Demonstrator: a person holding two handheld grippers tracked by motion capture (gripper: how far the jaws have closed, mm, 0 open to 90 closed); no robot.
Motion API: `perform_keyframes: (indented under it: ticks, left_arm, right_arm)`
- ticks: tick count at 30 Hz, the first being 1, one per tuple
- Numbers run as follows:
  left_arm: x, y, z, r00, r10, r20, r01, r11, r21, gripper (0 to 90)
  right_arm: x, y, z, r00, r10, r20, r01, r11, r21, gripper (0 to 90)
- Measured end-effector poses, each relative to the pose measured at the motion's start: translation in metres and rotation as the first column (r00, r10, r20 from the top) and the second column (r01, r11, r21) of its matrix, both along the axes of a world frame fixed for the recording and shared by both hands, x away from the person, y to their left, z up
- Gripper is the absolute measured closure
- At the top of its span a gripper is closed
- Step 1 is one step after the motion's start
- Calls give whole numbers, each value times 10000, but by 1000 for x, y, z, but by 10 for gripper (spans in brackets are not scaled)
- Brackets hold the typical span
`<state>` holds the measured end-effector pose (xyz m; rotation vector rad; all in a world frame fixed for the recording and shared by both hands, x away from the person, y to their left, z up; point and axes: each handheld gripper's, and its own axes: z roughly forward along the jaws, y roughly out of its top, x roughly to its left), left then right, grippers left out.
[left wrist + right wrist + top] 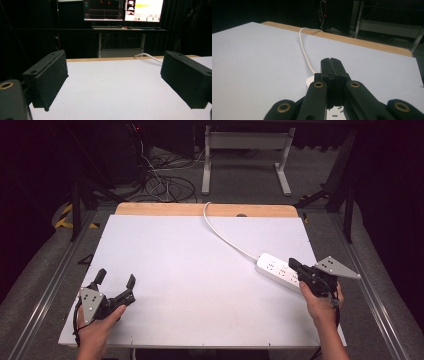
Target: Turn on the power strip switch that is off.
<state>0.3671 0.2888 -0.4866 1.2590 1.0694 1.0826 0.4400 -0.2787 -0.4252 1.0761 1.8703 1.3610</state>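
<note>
A: High view, report the power strip.

B: White, lying flat on the white table near its right edge. Its long axis runs diagonally, from the upper left down to the lower right. The white cord leaves the upper-left end and curves away over the wooden far edge.

A: Right gripper?

B: Held in the right hand, over the strip's near end. In the right gripper view the jaws are pressed together, nothing between them, with the strip just below and the cord running ahead.

A: Left gripper?

B: In the left hand at the table's near left corner, well apart from the strip. Jaws spread wide, nothing between them; the left gripper view confirms bare table in the gap.

A: Containers?

B: None seen
</note>
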Motion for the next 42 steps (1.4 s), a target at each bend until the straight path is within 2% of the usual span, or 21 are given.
perform_keyframes:
  ticks: [1, 2, 6, 7, 9, 10, 11, 12, 16, 18, 23, 24, 25, 26, 27, 30, 32, 34, 37, 42]
  left_arm:
    - [0, 0, 0, 10000, 19, 11, -19, 10000, 12, 79]
    - [0, 1, 0, 10000, 22, -8, -22, 10000, 16, 80]
    - [-1, 1, 0, 10000, 53, 6, -53, 10000, 8, 79]
    - [-1, 1, 0, 10000, 57, 7, -57, 10000, 4, 80]
    - [-1, 2, 0, 10000, 71, 6, -71, 10000, 40, 79]
    - [-1, 2, 0, 10000, 48, -3, -48, 10000, 11, 79]
    - [-1, 2, 0, 10000, 50, -6, -50, 10000, 7, 79]
    - [-1, 2, 0, 10000, 52, -9, -52, 10000, 11, 80]
    - [-1, 2, 0, 10000, 56, -3, -56, 10000, -24, 80]
    - [0, 1, -1, 10000, 3, -43, -3, 10000, 44, 80]
    - [-1, 1, -1, 10000, -14, -39, 14, 10000, 47, 81]
    - [-1, 1, -1, 10000, 5, -33, -5, 10000, 39, 81]
    - [-1, 1, -1, 10000, 5, -33, -5, 10000, 39, 81]
    - [-1, 3, -1, 10000, 20, -29, -20, 10000, 12, 81]
    - [-1, 3, -1, 10000, 20, -29, -20, 10000, 12, 81]
    - [-2, 4, -1, 10000, 56, -32, -56, 10000, 11, 81]
    - [-2, 4, -1, 10000, 61, -26, -61, 10000, 12, 81]
    - [-2, 4, -1, 10000, 74, -21, -74, 10000, 18, 81]
    - [-3, 4, -1, 10000, 54, -30, -54, 10000, -16, 81]
    - [-2, 5, -1, 10000, 78, -19, -78, 10000, -16, 82]
  right_arm:
    - [0, 0, 0, 10000, 0, 0, 0, 10000, 0, 900]
    - [4, 0, 3, 9996, -78, -269, 74, 9999, -132, 900]
    - [12, 2, 8, 9978, -263, -609, 244, 9992, -314, 900]
    - [18, 3, 13, 9956, -381, -858, 349, 9986, -393, 900]
    - [21, 4, 15, 9944, -454, -957, 415, 9982, -425, 900]
    - [27, 6, 18, 9902, -528, -1295, 467, 9977, -501, 900]
    - [27, 6, 18, 9902, -528, -1295, 467, 9977, -501, 900]
    - [34, 9, 20, 9837, -629, -1687, 535, 9968, -601, 900]
    - [47, 15, 15, 9661, -788, -2460, 609, 9950, -795, 900]
    - [55, 19, 11, 9540, -959, -2839, 720, 9930, -933, 900]
    - [75, 28, 3, 9169, -1302, -3772, 828, 9868, -1393, 900]
    - [79, 30, 1, 9063, -1398, -3988, 851, 9847, -1518, 900]
    - [79, 30, 1, 9063, -1398, -3988, 851, 9847, -1518, 900]
    - [86, 35, -4, 8888, -1581, -4302, 840, 9789, -1863, 900]
    - [88, 37, -5, 8855, -1599, -4363, 812, 9777, -1936, 900]
    - [92, 44, -9, 8802, -1685, -4437, 695, 9705, -2307, 900]
    - [93, 47, -10, 8807, -1776, -4391, 694, 9654, -2512, 900]
    - [95, 49, -11, 8817, -1791, -4365, 694, 9643, -2554, 900]
    - [97, 51, -11, 8760, -1912, -4427, 732, 9601, -2698, 900]
    - [98, 51, -12, 8752, -1984, -4413, 743, 9564, -2826, 900]
